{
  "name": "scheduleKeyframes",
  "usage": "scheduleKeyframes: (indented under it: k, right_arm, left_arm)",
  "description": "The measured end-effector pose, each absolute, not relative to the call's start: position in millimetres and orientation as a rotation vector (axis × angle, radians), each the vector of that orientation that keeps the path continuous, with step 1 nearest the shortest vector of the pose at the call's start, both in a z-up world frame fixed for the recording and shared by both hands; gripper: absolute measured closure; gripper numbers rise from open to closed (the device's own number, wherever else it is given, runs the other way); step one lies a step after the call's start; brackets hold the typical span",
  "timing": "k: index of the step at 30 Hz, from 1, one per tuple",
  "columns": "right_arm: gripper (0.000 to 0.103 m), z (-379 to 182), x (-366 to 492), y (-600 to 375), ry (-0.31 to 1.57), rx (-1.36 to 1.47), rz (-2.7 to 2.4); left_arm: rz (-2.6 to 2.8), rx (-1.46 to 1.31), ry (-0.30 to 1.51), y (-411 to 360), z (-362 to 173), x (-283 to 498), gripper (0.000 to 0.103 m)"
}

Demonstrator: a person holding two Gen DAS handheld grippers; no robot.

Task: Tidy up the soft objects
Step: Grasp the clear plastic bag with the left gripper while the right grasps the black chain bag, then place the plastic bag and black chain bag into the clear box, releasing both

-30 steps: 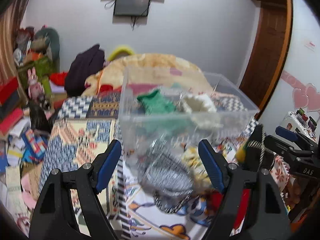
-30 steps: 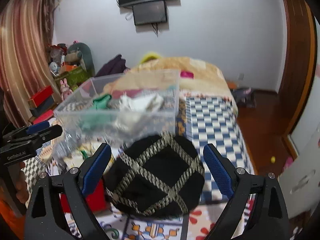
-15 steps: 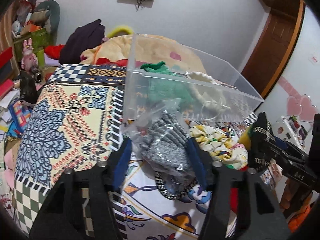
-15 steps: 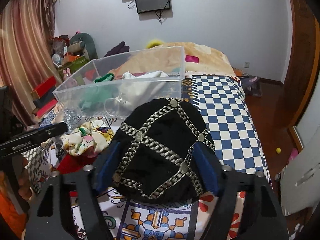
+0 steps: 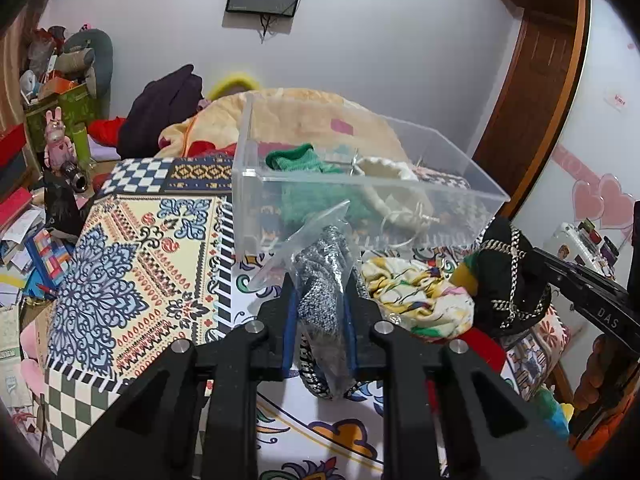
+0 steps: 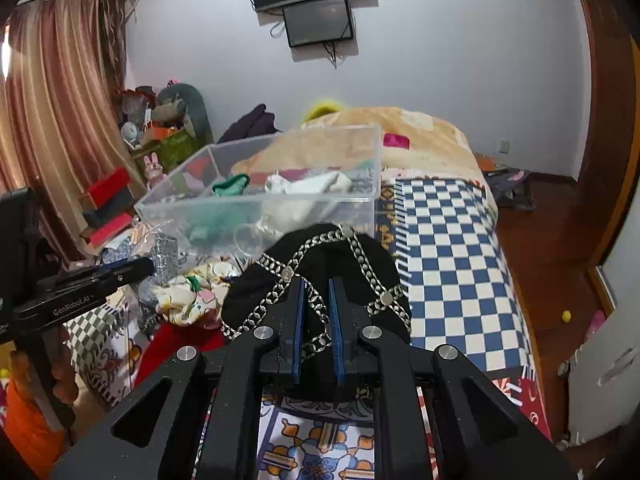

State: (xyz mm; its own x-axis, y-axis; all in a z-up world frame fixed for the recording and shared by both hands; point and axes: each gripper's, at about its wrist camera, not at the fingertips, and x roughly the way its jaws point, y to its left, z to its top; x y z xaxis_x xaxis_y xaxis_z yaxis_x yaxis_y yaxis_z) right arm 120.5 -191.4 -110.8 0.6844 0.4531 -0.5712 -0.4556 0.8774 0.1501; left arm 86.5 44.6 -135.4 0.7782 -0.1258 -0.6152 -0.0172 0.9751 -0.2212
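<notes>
My left gripper (image 5: 318, 300) is shut on a grey knit item in a clear plastic bag (image 5: 320, 272), just in front of the clear plastic bin (image 5: 440, 216). The bin holds a green knit piece (image 5: 296, 160) and a cream one (image 5: 384, 168). My right gripper (image 6: 316, 300) is shut on a black hat with silver chains (image 6: 360, 276); the hat also shows in the left wrist view (image 5: 504, 276). A floral cloth (image 5: 412, 296) and a red cloth (image 5: 480, 344) lie on the bed between the two grippers. The bin also shows in the right wrist view (image 6: 256, 208).
The patterned bedspread (image 5: 132, 264) covers the bed; a blue-and-white checked part (image 6: 448, 256) lies to the right. A beige blanket (image 5: 320, 120) is heaped behind the bin. Clutter and boxes (image 5: 36, 200) fill the floor at left. A wooden door (image 5: 536, 92) stands at right.
Both grippers went from open to shut: the left closed on the bagged grey knit, the right closed on the black hat. Both have moved in closer to the bed.
</notes>
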Motion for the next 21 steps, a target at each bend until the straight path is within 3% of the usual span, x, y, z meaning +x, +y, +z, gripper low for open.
scheduleKeyframes:
  k: [21]
  right_arm:
    - [0.095, -53.0, 105.1, -186.6, 0.435, -0.040, 0.505]
  left_arm:
    - [-0.056, -0.191, 0.476, 47.5, -67.0, 69.9, 0.084]
